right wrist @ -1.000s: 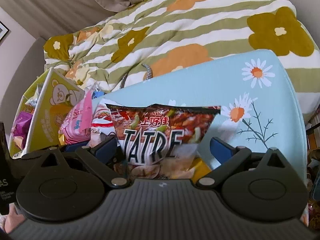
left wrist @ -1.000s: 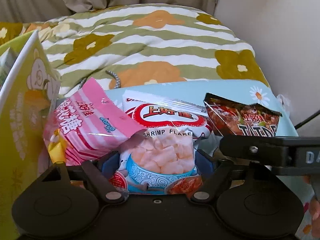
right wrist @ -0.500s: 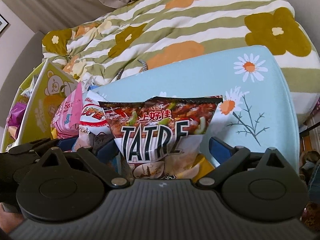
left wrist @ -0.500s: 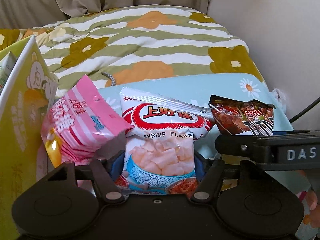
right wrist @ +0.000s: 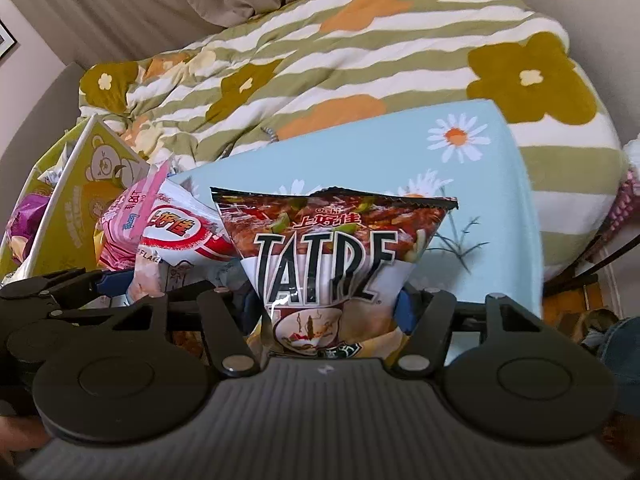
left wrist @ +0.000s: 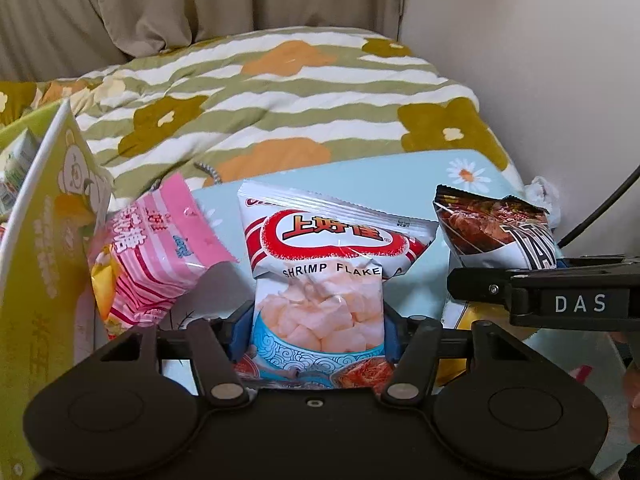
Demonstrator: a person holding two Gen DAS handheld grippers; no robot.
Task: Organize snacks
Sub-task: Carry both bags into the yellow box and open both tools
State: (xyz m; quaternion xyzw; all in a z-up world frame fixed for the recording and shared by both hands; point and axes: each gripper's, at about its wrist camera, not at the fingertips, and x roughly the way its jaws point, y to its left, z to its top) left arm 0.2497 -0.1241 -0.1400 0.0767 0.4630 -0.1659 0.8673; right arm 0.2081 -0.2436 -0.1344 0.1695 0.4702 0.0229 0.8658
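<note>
A pale blue daisy-print surface (left wrist: 360, 176) fills mid-frame, a striped floral quilt (left wrist: 280, 92) and beige curtain (left wrist: 200, 0) beyond. At lower centre, the left gripper (left wrist: 318, 332) clamps the shrimp flake bag (left wrist: 320, 276), upright, long axis vertical. The right gripper (right wrist: 326, 312) pinches the dark Tatre bag (right wrist: 328, 256), also upright. At left, a pink candy bag (left wrist: 160, 256) leans against a yellow bear-print box (left wrist: 44, 240).

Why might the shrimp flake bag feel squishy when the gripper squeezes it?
The shrimp flake bag looks puffy and pinches in where the left gripper holds it, so it's probably soft and light. Its shiny film may be slippery, and the flakes could crush.
</note>
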